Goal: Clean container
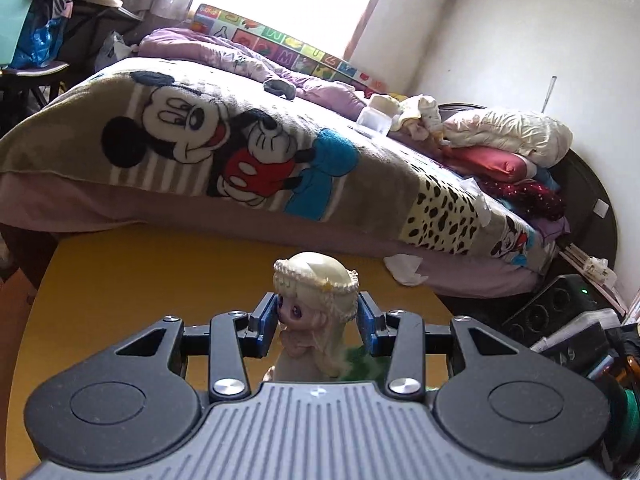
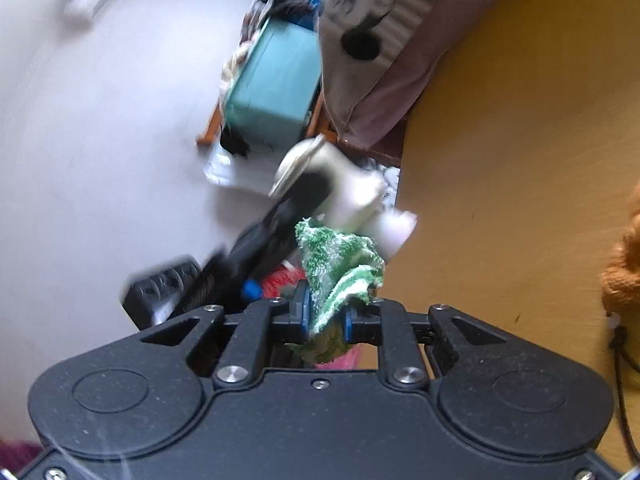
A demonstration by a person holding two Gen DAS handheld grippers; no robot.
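Left tool clamped on doll by head, low centre of frame, above yellow counter. Right tool clamped on green-white cloth, frame centre, motion-blurred. Doll just beyond cloth in right view, contact unclear. Progress: wiping looked under way; cleanliness not readable. Count: one doll, one cloth, two tools. Container proper not identifiable.

Count, both views:
- Doll, pale braided hair: 1
- Green-and-white cloth: 1
- Grippers: 2, left gripper and right gripper
- Yellow table: 1
- Bed: 1
- Teal bin: 1
- Orange plush toy, partly cut by frame edge: 1
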